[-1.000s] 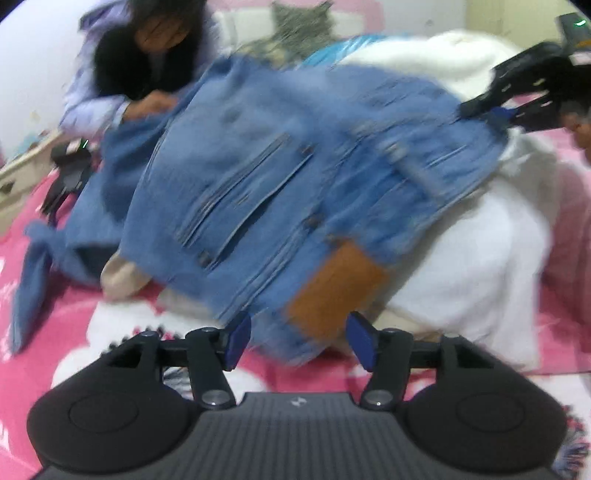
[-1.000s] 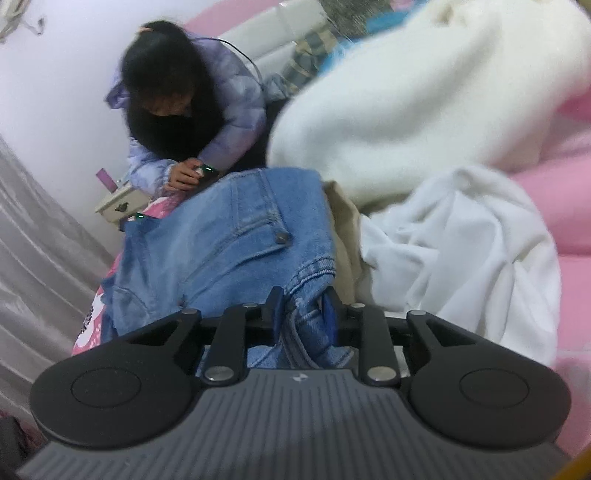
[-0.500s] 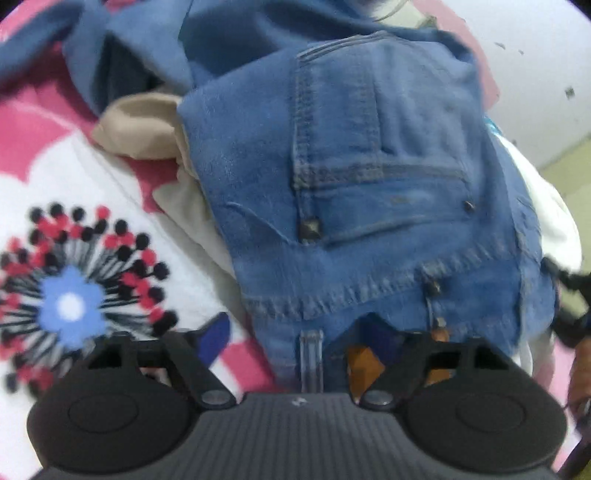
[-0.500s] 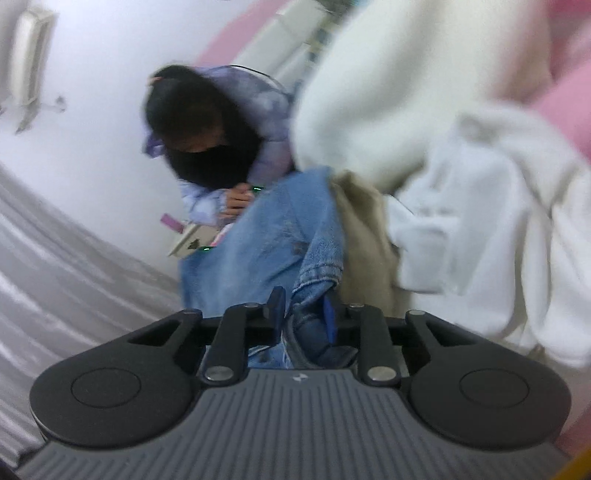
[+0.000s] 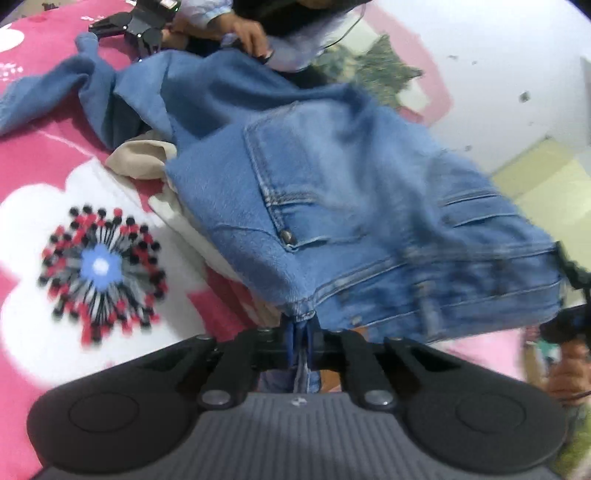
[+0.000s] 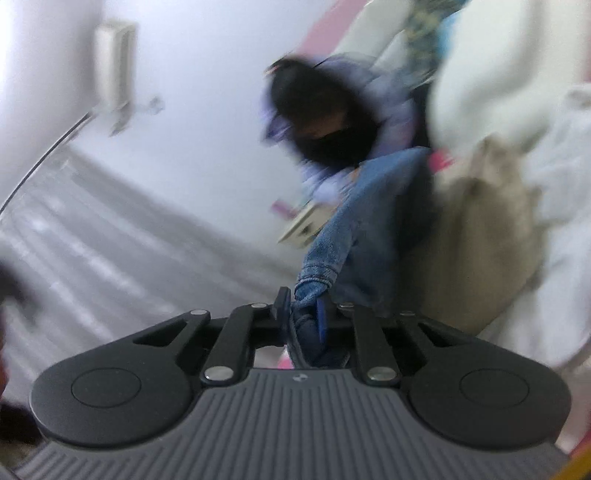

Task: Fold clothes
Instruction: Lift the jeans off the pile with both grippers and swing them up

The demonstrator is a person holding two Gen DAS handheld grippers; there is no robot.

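While both cameras look out over the same pair of jeans [image 5: 362, 206], each shows a different end of them. In the left wrist view the left gripper [image 5: 300, 334] has its jaws pressed together on a corner of the waistband, having just snapped shut from a wide spread; the blue pads pinch the denim hem right at the seam. From there the jeans stretch away across the frame, back pocket and rivet facing up, lifted above a pink blanket [image 5: 40, 155] with a white flower print. A beige garment [image 5: 144, 160] lies under the denim, and a blue cloth [image 5: 74, 85] trails off toward the top left. This view alone shows another person's hand [image 5: 247, 33] touching the far denim edge, with a second black gripper [image 5: 136, 22] lying on the blanket beside it. At the right edge, only here, a dark shape and a hand appear, too blurred to tell more. The right wrist view shows the right gripper [image 6: 303, 314], jaws closing tighter on a bunched fold of the jeans [image 6: 373, 221] between its pads. It alone shows the white wall, a wall-mounted unit [image 6: 114, 62], a grey curtain [image 6: 110, 251], and a heap of white fabric [image 6: 561, 192] beside a beige cloth [image 6: 487, 236], all heavily smeared by motion.
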